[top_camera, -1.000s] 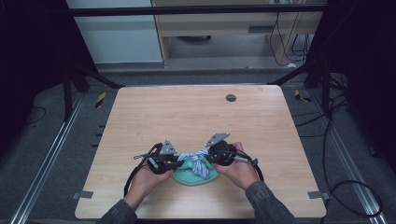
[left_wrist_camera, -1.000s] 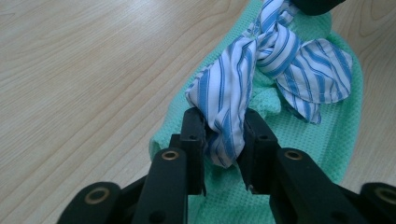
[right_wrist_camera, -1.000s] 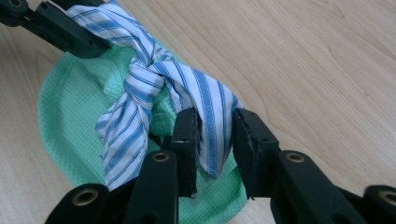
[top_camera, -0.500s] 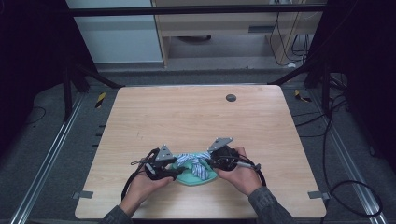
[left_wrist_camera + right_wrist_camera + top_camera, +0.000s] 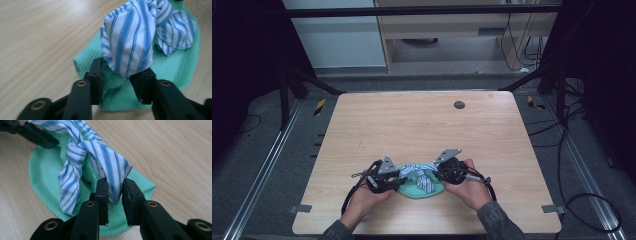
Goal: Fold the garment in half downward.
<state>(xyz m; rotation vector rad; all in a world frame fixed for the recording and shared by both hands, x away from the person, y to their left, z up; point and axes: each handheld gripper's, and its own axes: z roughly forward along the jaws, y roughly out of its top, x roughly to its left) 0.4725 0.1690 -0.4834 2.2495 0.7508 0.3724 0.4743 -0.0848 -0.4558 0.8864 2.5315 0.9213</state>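
Soft, light blue-and-white striped cloth strip [image 5: 100, 155] knotted over green waffle-weave towel [image 5: 172, 72]: your left gripper [image 5: 122, 80] and right gripper [image 5: 115, 192], jaws just closing, each clench a tail; hold there near the knot

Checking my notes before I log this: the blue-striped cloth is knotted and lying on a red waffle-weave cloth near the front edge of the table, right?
Not quite: the waffle-weave cloth is green, not red, as the right gripper view shows. The knotted blue-striped cloth does lie on it near the table's front edge.

Cloth strip [image 5: 130, 40]: blue-white stripes. Towel [image 5: 175, 72]: mint green, waffle texture. Table [image 5: 412, 125]: light wood grain.
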